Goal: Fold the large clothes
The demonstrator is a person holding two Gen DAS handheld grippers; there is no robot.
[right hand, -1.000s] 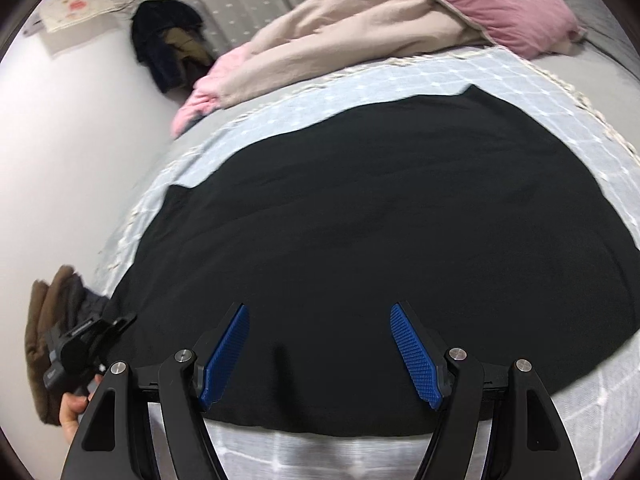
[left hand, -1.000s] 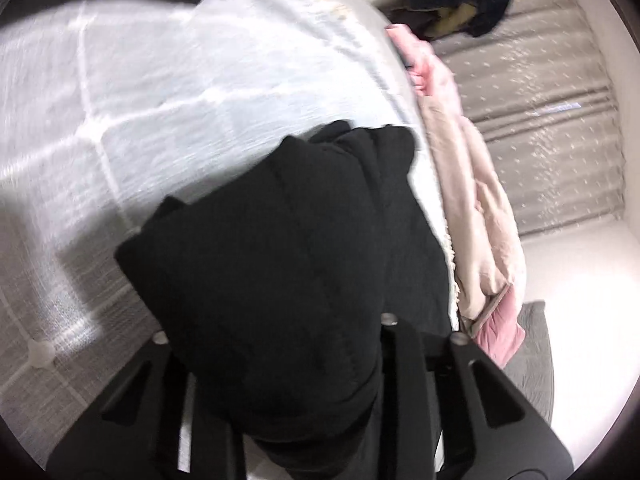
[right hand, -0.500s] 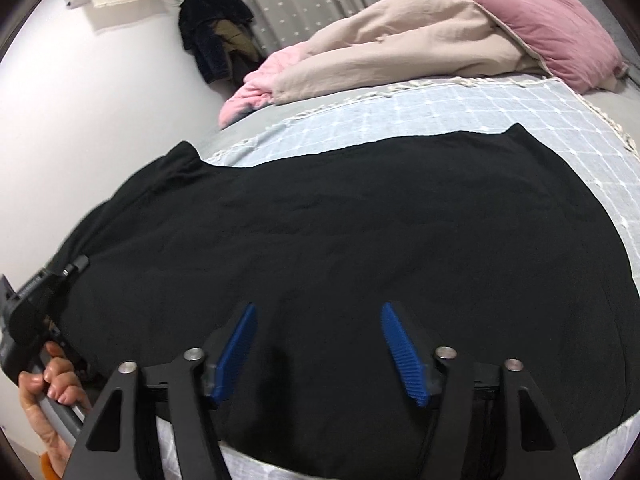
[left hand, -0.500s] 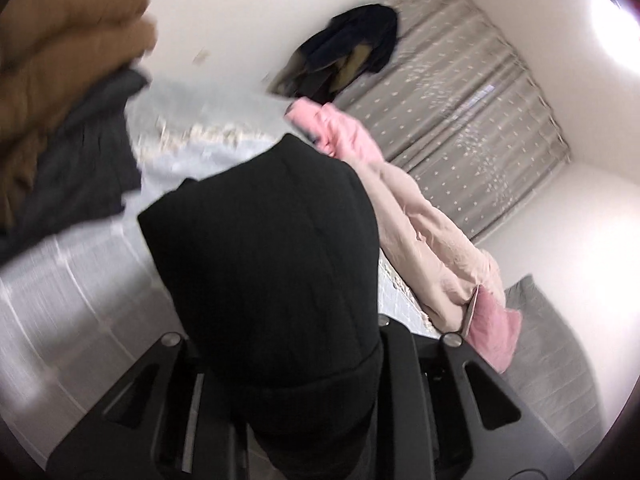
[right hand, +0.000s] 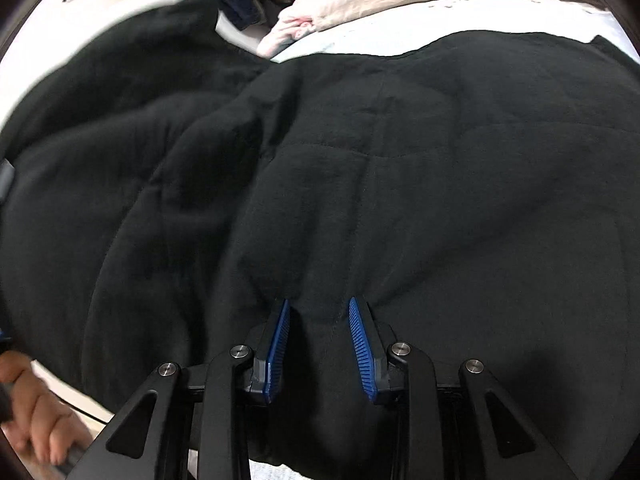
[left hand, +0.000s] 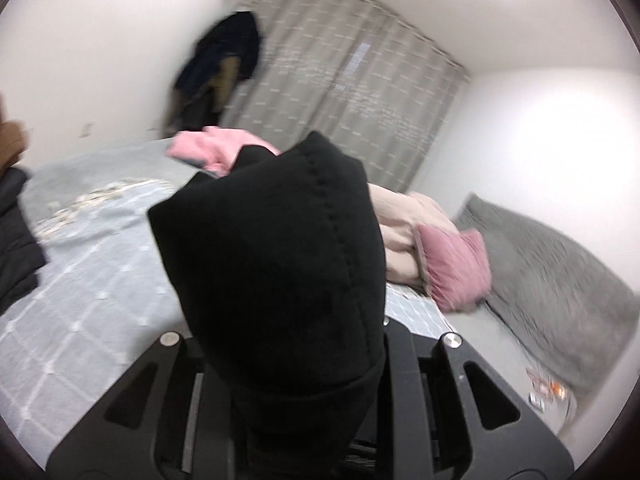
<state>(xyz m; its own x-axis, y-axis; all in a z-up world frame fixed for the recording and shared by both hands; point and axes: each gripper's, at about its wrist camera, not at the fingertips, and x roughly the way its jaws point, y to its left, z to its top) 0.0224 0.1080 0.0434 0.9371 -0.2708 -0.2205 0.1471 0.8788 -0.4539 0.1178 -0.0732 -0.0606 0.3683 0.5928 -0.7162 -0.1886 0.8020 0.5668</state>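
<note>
A large black quilted garment [right hand: 440, 160] lies spread over the bed and fills the right wrist view. Its left side is lifted and hangs in folds. My right gripper [right hand: 318, 304] presses down into it. The jaws are closing, and a ridge of black cloth is bunched between the blue pads [right hand: 280, 344]. In the left wrist view a thick wad of the same black garment [left hand: 272, 240] stands up out of my left gripper [left hand: 280, 320]. That gripper is shut on it, held high over the bed and pointing almost level. The cloth hides its fingertips.
A light blue checked bedspread [left hand: 80, 280] covers the bed. Along the far side lie a pink garment [left hand: 208, 150], a beige duvet [left hand: 404, 220], a pink pillow [left hand: 456, 268] and a grey pillow [left hand: 560, 272]. Dark clothes [left hand: 224, 64] hang by the grey curtains [left hand: 360, 80]. A hand [right hand: 36, 408] shows at lower left.
My left gripper rose and rolled with the black cloth, its view swinging from the bed to the room. My right gripper sank onto the garment and its jaws narrowed around a fold.
</note>
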